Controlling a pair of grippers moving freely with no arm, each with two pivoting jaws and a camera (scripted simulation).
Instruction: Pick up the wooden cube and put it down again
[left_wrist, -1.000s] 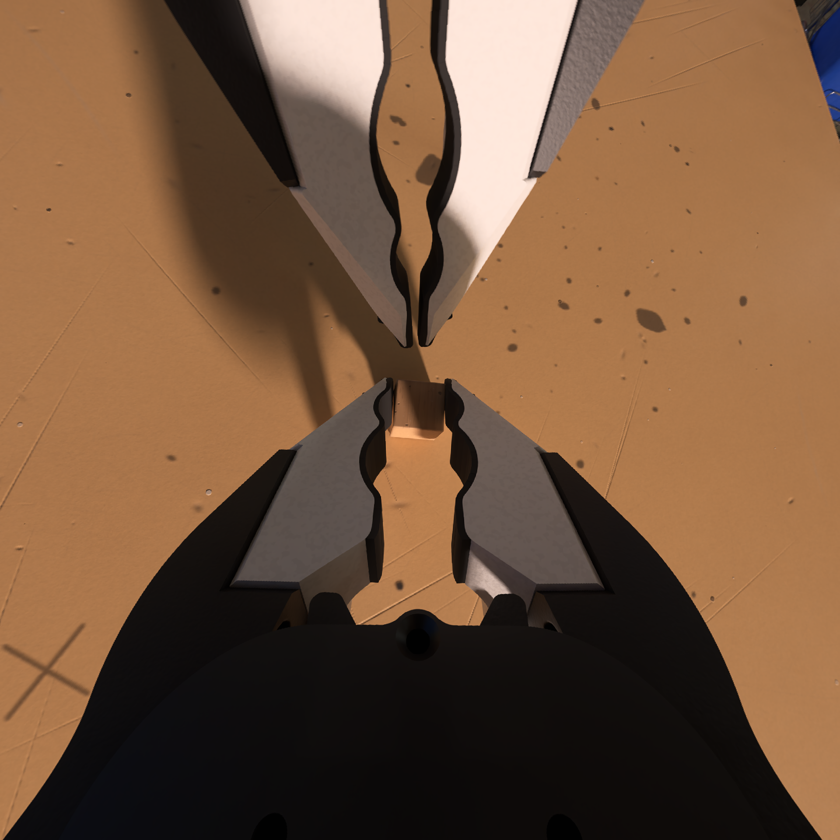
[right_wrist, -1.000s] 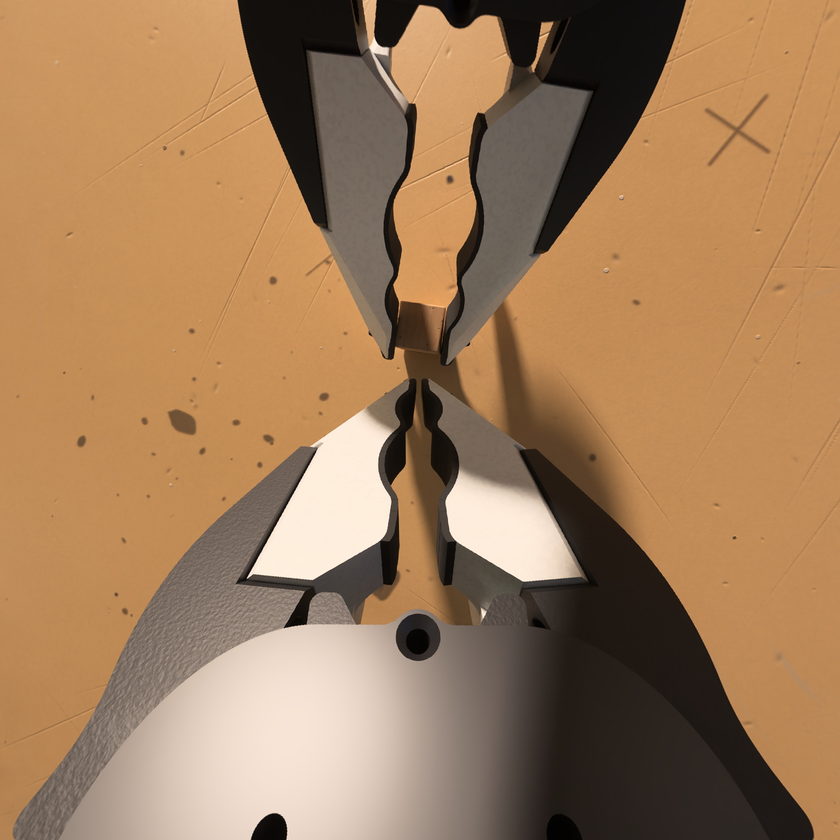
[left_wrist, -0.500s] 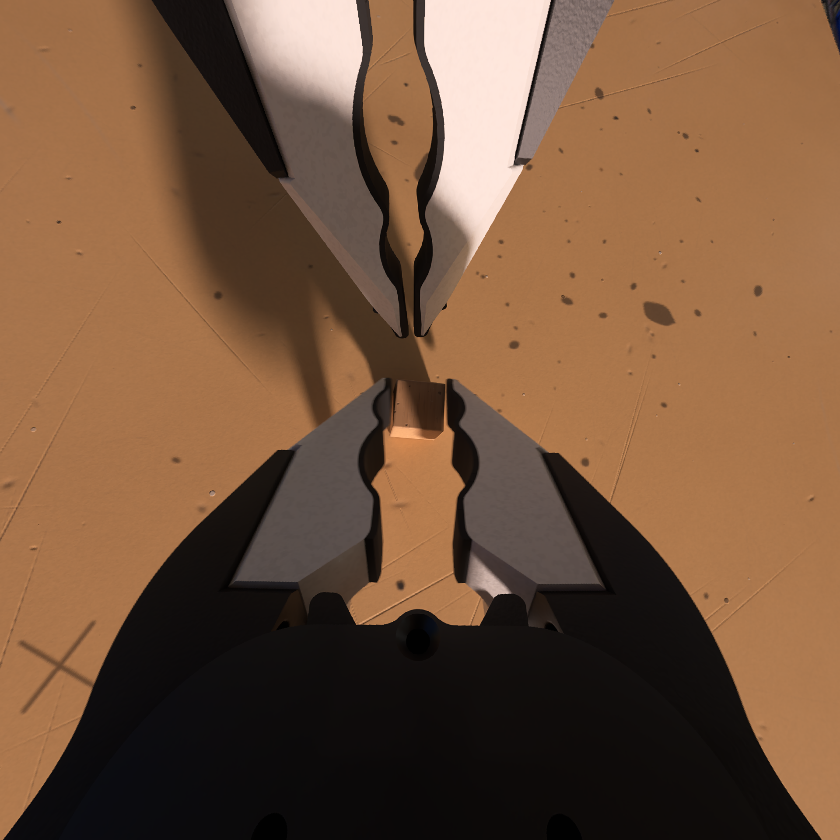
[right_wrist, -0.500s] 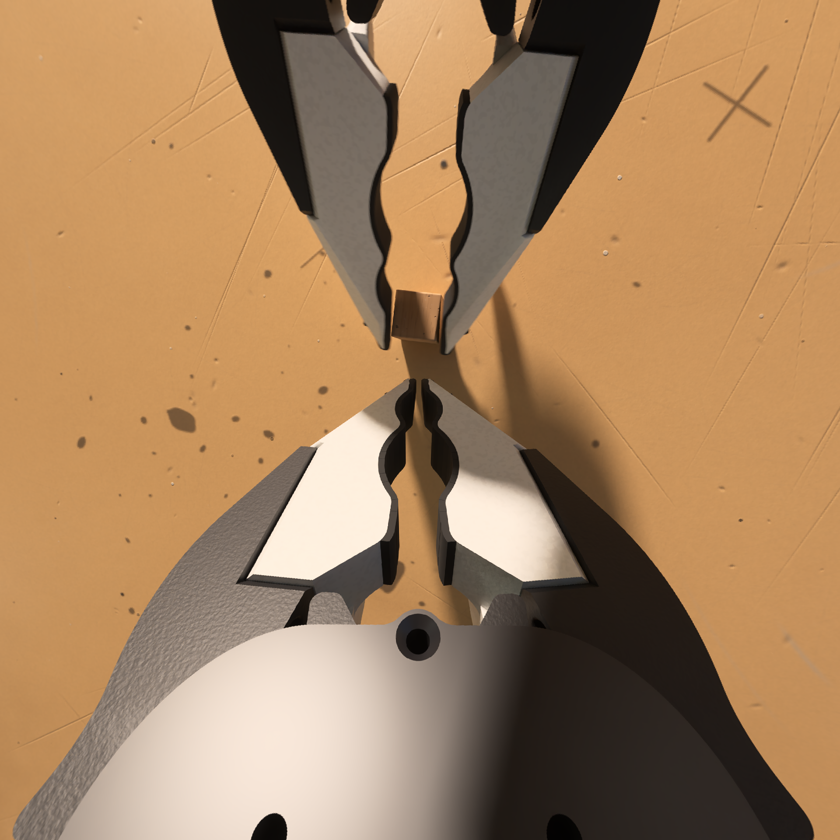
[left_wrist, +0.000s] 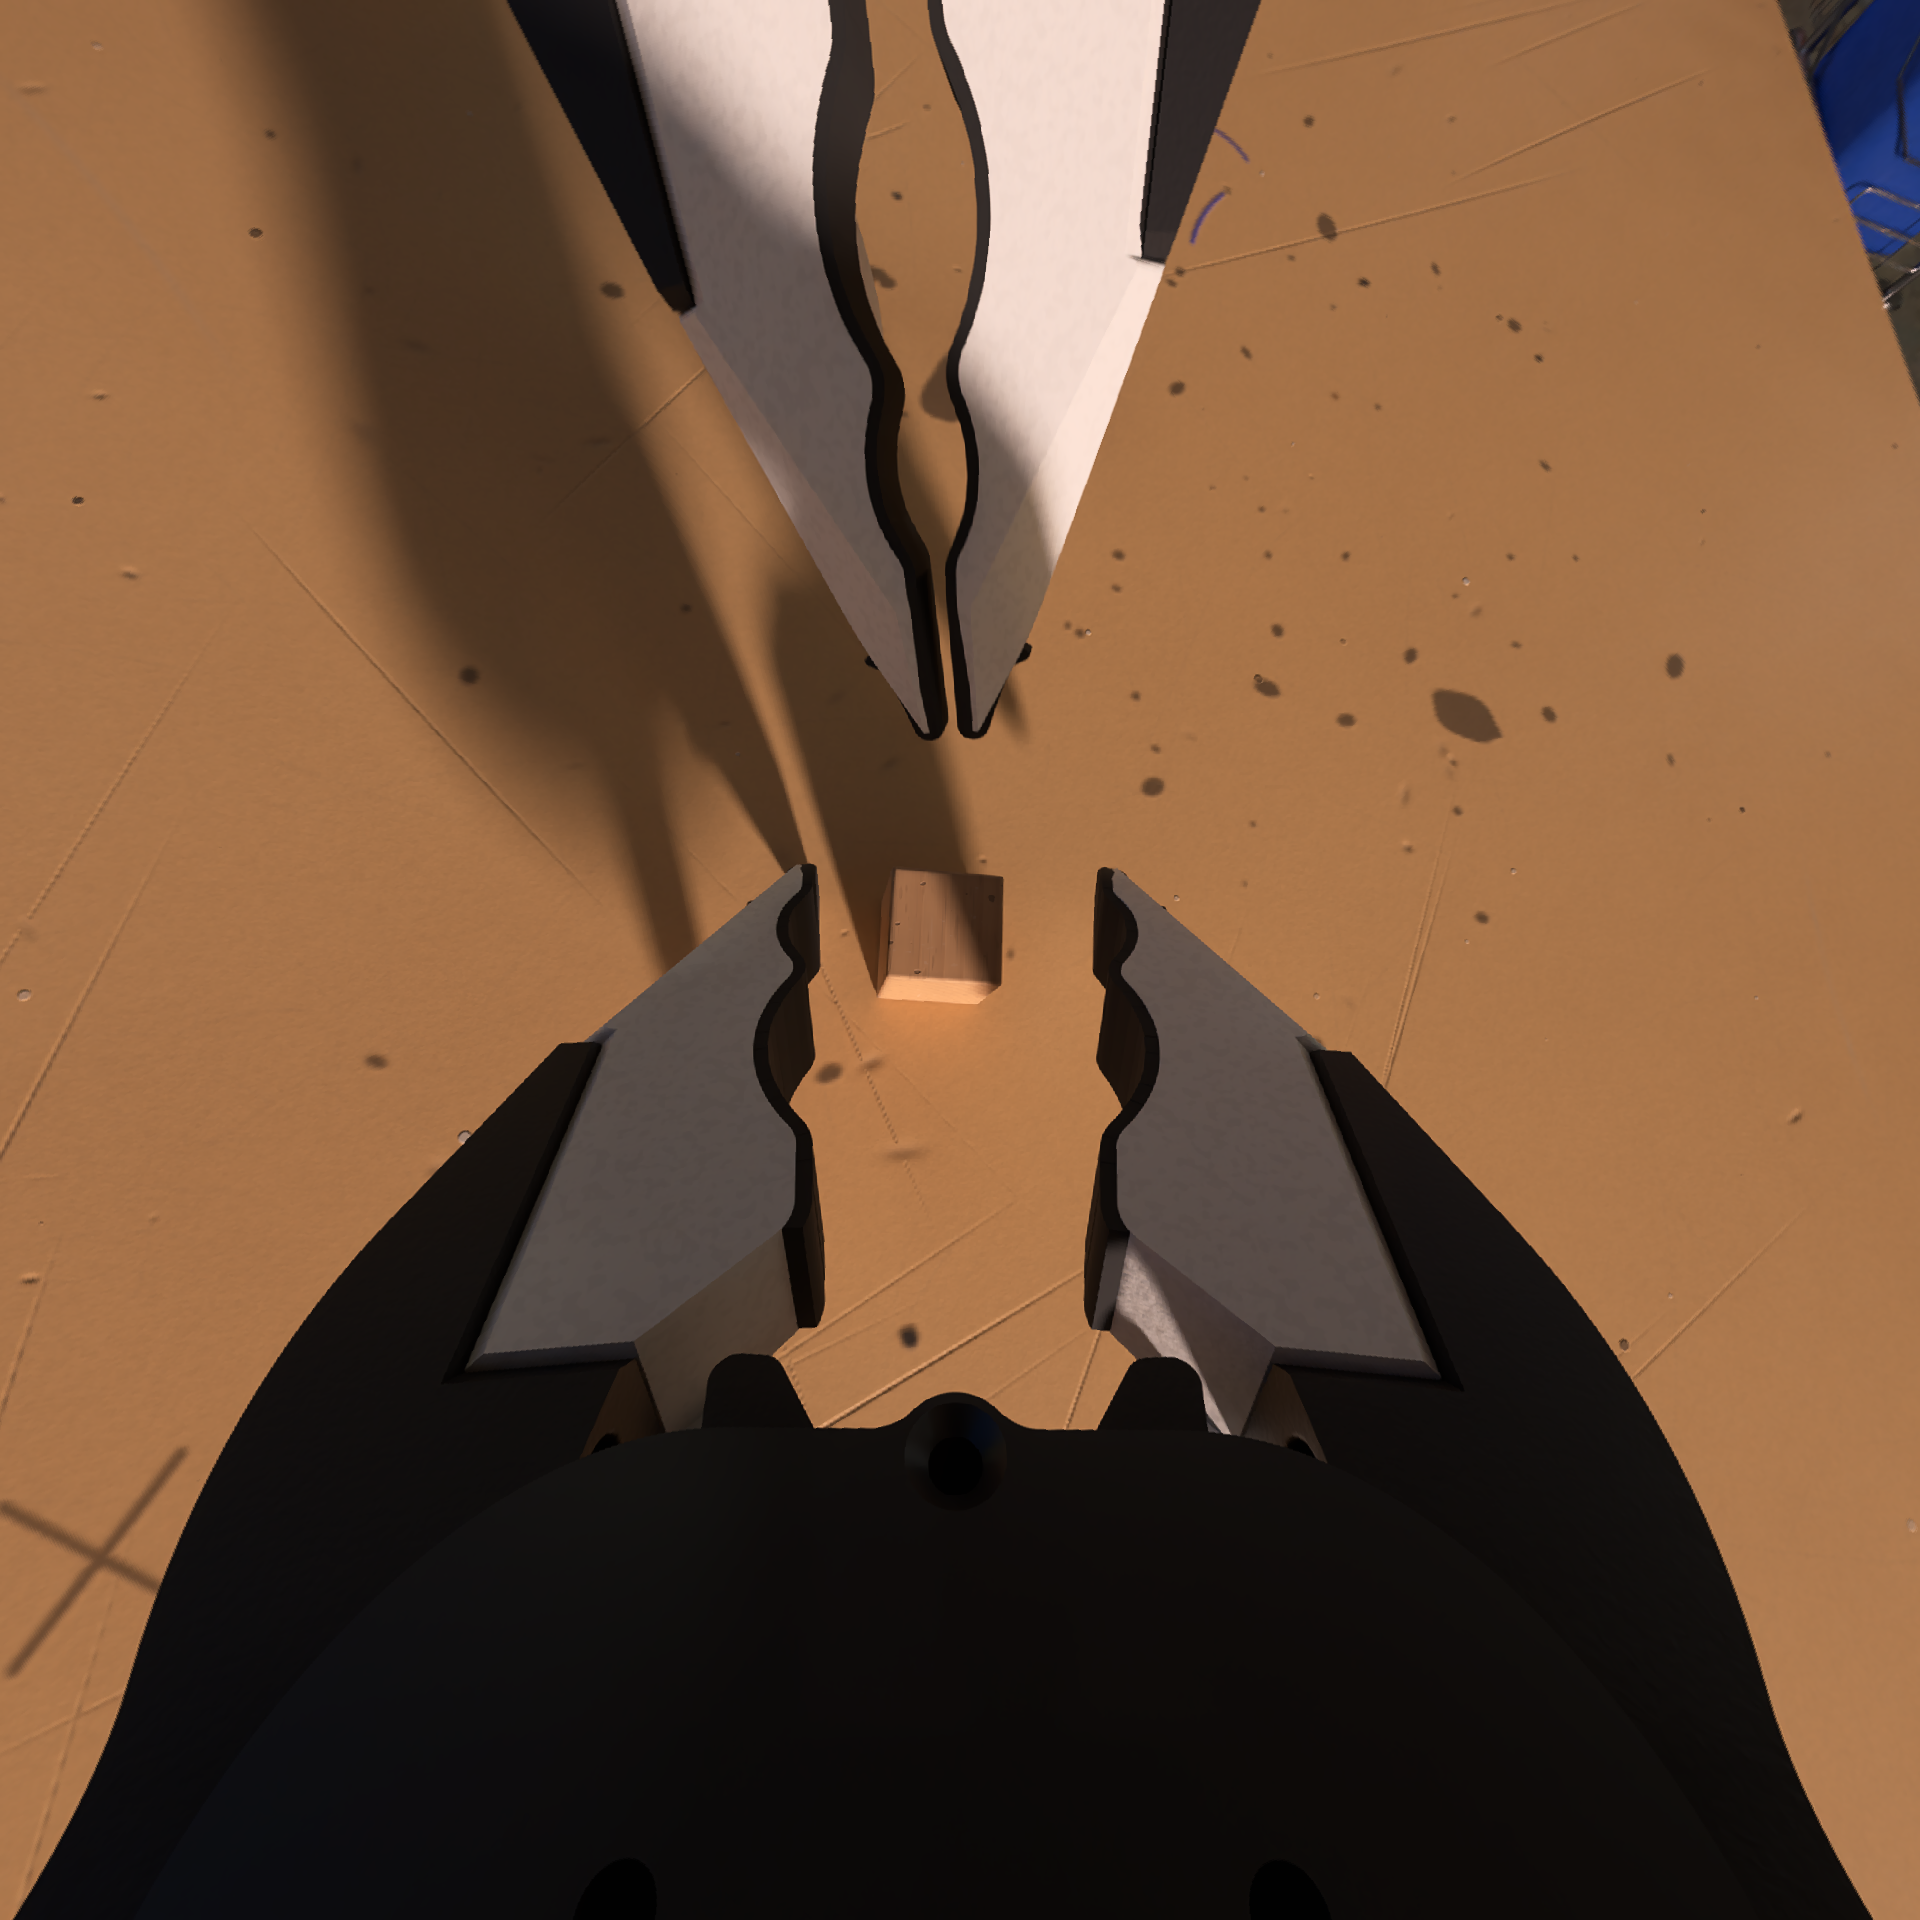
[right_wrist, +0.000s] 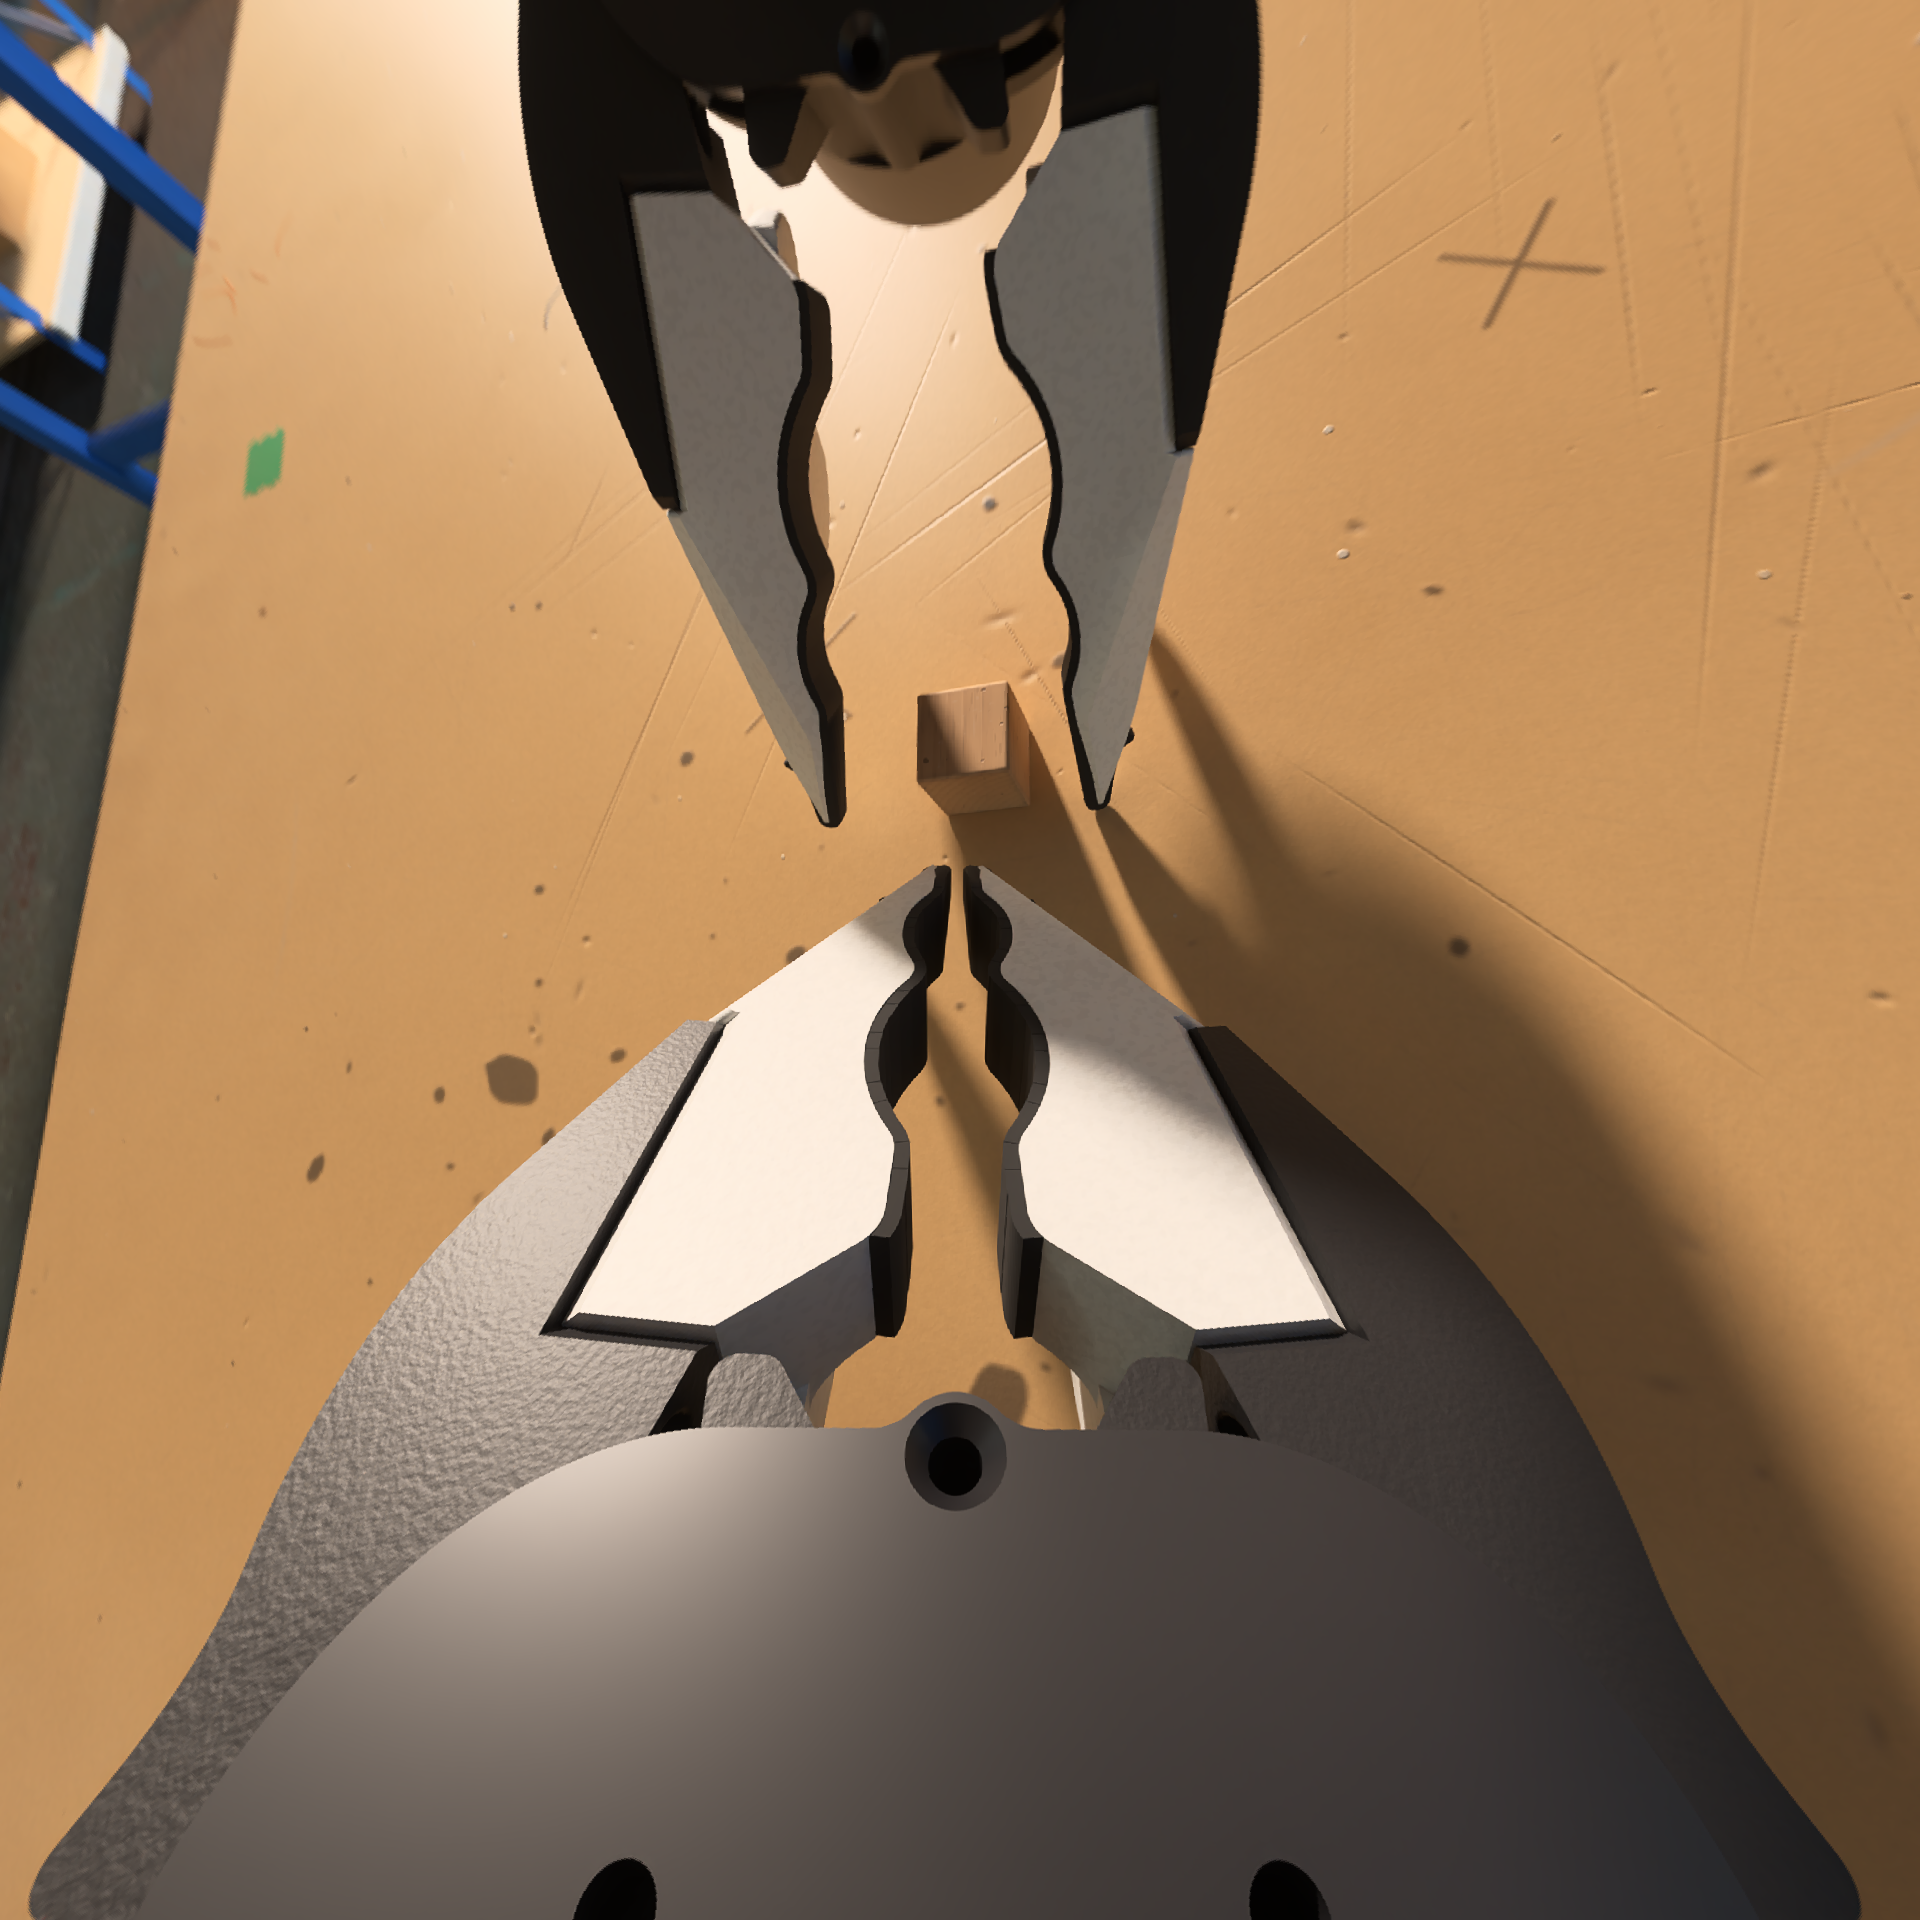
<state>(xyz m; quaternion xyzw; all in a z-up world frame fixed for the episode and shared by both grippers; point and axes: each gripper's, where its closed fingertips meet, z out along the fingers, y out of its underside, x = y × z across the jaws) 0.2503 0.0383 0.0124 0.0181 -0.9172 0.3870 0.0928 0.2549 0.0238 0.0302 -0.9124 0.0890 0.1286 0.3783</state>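
**Cube sits free on the counter between spread fingers**

Cube (left_wrist: 940, 948), a small wooden block, rests on the brown counter (left_wrist: 312, 831) with its own shadow close against it. It lies between the fingertips of the left hand-held gripper (left_wrist: 954, 883), the black one, whose fingers are spread wide with a clear gap of bare counter on either side of the block; neither finger touches it. Seen from the right wrist view, the cube (right_wrist: 971, 743) sits nearer one of those grey fingers (right_wrist: 1101, 582) than the other, but apart from both.

Facing it, tip to tip, is the right hand-held gripper (right_wrist: 956, 878), pale-bodied, its fingers drawn in narrow with only a thin slit between the tips and nothing held. From the left wrist view this gripper (left_wrist: 948, 727) hovers just beyond the cube, pointing back toward it.

Dark specks and fine scratches mark the counter, and a pencilled cross (right_wrist: 1517, 265) lies well off to the side. A blue rack (right_wrist: 73, 260) stands past the counter's edge.
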